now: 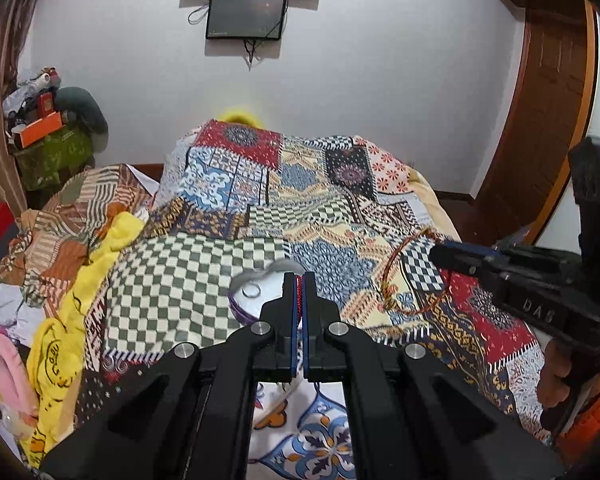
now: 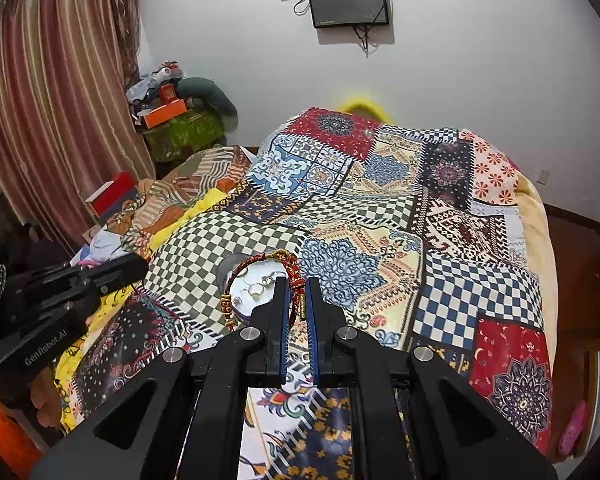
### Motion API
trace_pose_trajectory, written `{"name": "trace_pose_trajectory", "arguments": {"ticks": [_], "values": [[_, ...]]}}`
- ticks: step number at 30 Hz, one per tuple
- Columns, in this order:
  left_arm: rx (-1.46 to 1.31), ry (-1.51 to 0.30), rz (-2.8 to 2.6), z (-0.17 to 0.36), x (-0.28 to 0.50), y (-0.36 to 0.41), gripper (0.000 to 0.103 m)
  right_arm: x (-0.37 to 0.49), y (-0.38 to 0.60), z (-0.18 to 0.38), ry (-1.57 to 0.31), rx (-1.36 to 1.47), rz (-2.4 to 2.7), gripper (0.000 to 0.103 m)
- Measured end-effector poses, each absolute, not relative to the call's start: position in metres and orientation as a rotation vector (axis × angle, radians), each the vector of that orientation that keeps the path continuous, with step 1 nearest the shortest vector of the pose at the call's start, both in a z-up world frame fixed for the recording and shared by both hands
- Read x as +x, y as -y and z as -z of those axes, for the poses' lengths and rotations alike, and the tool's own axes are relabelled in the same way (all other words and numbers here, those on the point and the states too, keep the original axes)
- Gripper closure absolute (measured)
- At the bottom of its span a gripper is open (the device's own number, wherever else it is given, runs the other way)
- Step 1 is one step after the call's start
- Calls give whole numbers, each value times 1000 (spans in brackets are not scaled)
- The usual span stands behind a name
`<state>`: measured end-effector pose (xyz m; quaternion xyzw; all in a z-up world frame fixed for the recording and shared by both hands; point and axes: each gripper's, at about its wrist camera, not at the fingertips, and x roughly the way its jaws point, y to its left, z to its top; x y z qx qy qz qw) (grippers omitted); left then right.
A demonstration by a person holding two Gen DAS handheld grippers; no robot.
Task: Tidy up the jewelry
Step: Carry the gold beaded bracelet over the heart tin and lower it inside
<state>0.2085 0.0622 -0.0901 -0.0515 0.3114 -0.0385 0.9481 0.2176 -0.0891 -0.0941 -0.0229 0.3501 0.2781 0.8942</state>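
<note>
A bed is covered by a patchwork quilt (image 2: pixel 380 216) of printed cotton panels: green-and-cream checks, blue medallions, red mandalas, blue-and-white checks. On the near checked panel a heart-shaped tray (image 1: pixel 260 292) with a pale glossy inside and a purple rim is seen; several small silver rings (image 2: pixel 256 290) lie in it. The left gripper (image 1: pixel 299 280) is seen with its black fingers drawn almost together, blue pads facing, and a short red ribbed piece (image 1: pixel 299 294) is pinched between them; what it belongs to cannot be told. Its tips stand just beside the tray's right edge. The right gripper (image 2: pixel 296 292) is likewise closed, and a braided red-and-gold cord bracelet (image 2: pixel 260 276) is clamped between its pads at the bracelet's right side. The bracelet's loop arches out to the left of the tips, over the tray and rings, with gold beads and a small tassel hanging at its near left end. In the left wrist view the same bracelet is seen as a thin reddish hoop held at the right gripper's tip, to the right of the tray and apart from the left gripper. A striped curtain (image 2: pixel 40 120) hangs at the far left, and two dark screens (image 2: pixel 348 0) are fixed to the white wall beyond the bed.
</note>
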Motion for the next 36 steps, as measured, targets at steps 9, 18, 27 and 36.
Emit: {"name": "trace_pose_trajectory", "arguments": {"ticks": [9,18,27,36], "values": [[-87,-614,65,85,228,-73,103,232,70,104,-743,-40,-601,96],[-105,-633,61,95,255,-82,103,250,49,121,-784,-45,-618,96],[-143,-671,69,115,282,-89,103,271,34,140,-842,-53,-630,96],[-136,-732,52,146,307,-95,103,290,18,158,-906,-92,-634,96]]}}
